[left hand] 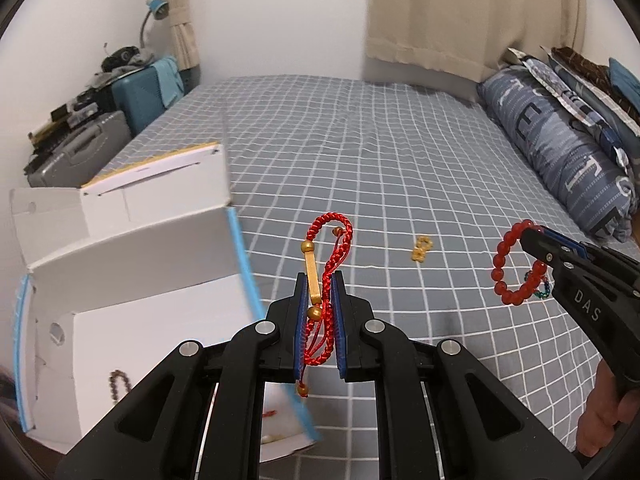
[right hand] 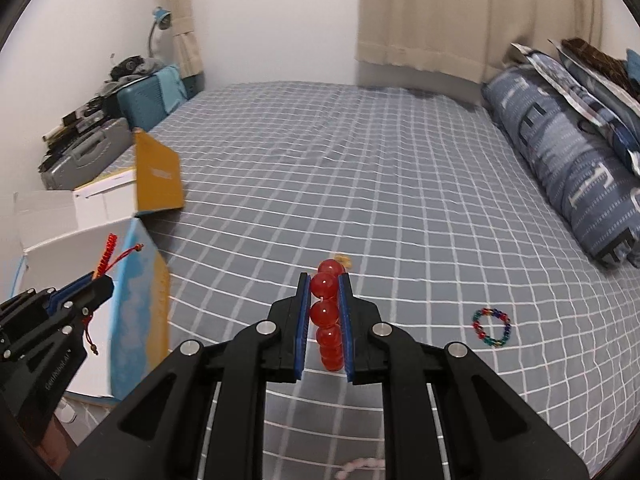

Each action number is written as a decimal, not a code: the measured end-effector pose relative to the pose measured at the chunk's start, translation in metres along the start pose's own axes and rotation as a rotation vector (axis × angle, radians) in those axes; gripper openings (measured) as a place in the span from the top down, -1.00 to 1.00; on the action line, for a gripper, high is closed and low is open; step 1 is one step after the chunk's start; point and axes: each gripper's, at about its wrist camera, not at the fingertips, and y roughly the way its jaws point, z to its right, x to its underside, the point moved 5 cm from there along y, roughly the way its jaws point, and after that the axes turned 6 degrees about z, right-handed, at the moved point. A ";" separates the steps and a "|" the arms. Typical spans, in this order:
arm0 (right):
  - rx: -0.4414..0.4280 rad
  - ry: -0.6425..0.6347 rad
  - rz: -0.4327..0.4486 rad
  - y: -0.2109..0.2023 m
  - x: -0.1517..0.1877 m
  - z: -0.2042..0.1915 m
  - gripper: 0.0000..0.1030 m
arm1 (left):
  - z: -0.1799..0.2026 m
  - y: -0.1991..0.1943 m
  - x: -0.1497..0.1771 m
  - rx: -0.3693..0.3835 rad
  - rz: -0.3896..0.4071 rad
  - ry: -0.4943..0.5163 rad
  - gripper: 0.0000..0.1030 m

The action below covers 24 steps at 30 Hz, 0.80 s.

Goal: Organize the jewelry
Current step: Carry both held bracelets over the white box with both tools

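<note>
Two grippers, each lifting a bracelet above the bed.

Nearest me, the left gripper [left hand: 320, 280] was clamped on a red cord bracelet [left hand: 330, 256] with a gold bar, its loop sticking up past the tips, held just beside the open white box [left hand: 132, 256] at the bed's left edge. Inside that box lay what looked like a brown bead bracelet [left hand: 119, 384], though it was small and dim. The right gripper [right hand: 324, 282] was pinched tight on a red bead bracelet [right hand: 328, 312], clear of the sheet. Lower on the checked bedsheet [right hand: 320, 160] lay a rainbow bead ring [right hand: 492, 327], and farther off a small gold piece [left hand: 421, 249]. Pillows [right hand: 560, 152] sat beyond.
</note>
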 end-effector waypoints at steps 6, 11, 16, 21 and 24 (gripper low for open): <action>-0.041 -0.018 0.020 -0.007 -0.008 -0.041 0.75 | -0.037 -0.015 0.002 -0.038 0.008 -0.037 0.79; -0.067 -0.052 0.031 -0.010 -0.010 -0.075 0.75 | -0.069 -0.024 0.006 -0.072 0.006 -0.067 0.79; -0.101 -0.099 0.041 -0.014 -0.008 -0.114 0.75 | -0.104 -0.034 0.011 -0.103 0.009 -0.103 0.78; -0.150 -0.125 0.052 -0.018 -0.010 -0.145 0.75 | -0.134 -0.041 0.014 -0.139 0.008 -0.132 0.78; -0.179 -0.144 0.059 -0.022 -0.011 -0.163 0.75 | -0.153 -0.044 0.017 -0.160 0.003 -0.153 0.78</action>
